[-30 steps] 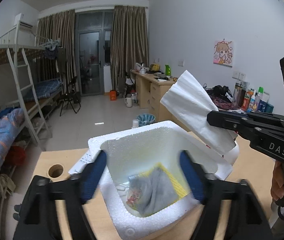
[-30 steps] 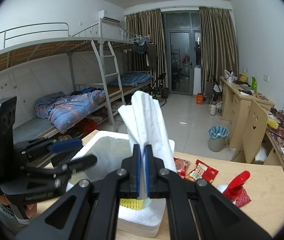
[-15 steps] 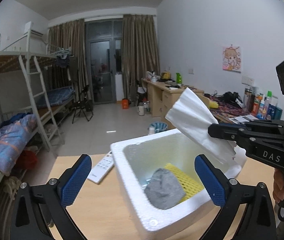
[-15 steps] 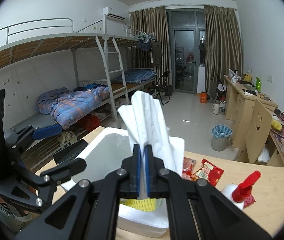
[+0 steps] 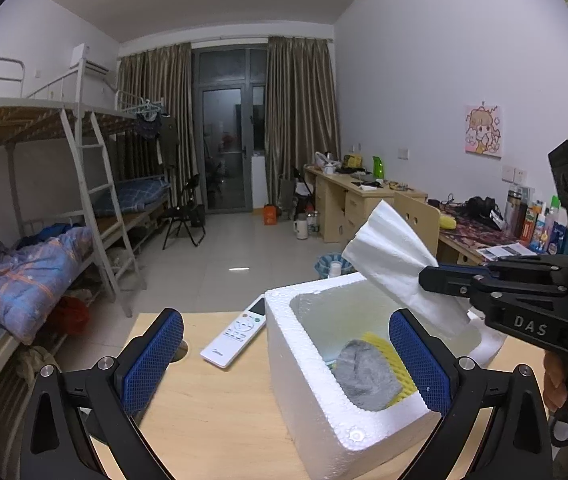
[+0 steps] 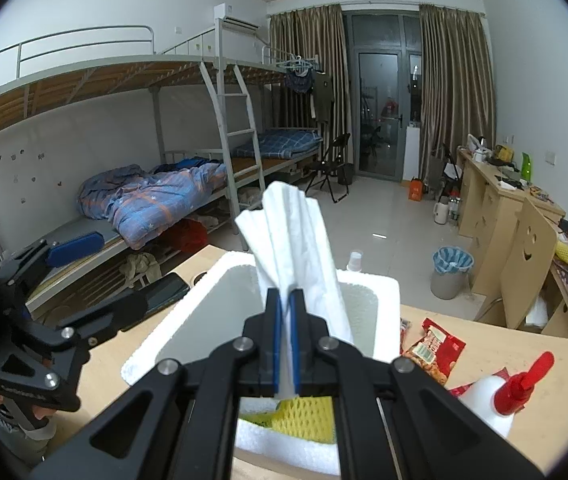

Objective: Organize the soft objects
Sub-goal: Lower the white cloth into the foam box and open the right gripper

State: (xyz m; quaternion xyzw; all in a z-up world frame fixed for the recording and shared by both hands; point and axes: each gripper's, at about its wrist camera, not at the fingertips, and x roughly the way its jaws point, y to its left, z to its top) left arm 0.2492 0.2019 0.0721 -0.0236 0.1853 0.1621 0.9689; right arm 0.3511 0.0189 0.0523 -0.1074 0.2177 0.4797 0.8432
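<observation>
So your right gripper [image 6: 286, 340] has its two blue pads pressed together on the lower end of a folded white tissue [image 6: 296, 248], and the free end fans out above them. You're holding it right over the open foam box [image 5: 324, 412], so my guess is this is the drop-in step. Pinching it low like that makes sense, since the paper is floppy and the loose part just stands up out of the way instead of dragging on the rim.

The box already has a grey cloth [image 5: 366, 374] sitting on top of a yellow sponge [image 5: 380, 346] at the bottom, so the soft stuff is clearly getting collected in there. The tissue looks like the next one in.

Your left gripper [image 5: 284, 360] is spread wide with nothing in it, hanging near the box's near corner with one pad on either side of it. It isn't touching the box as far as I can tell. It may be there to steady the box, which is light foam and could scoot.

The remote [image 5: 235, 334] on the worktop [image 5: 211, 420] just left of the box is hard plastic, so I'd leave it. Same goes for the red snack packets [image 6: 432, 346] and the white bottle [image 6: 488, 404] on the other side.
</observation>
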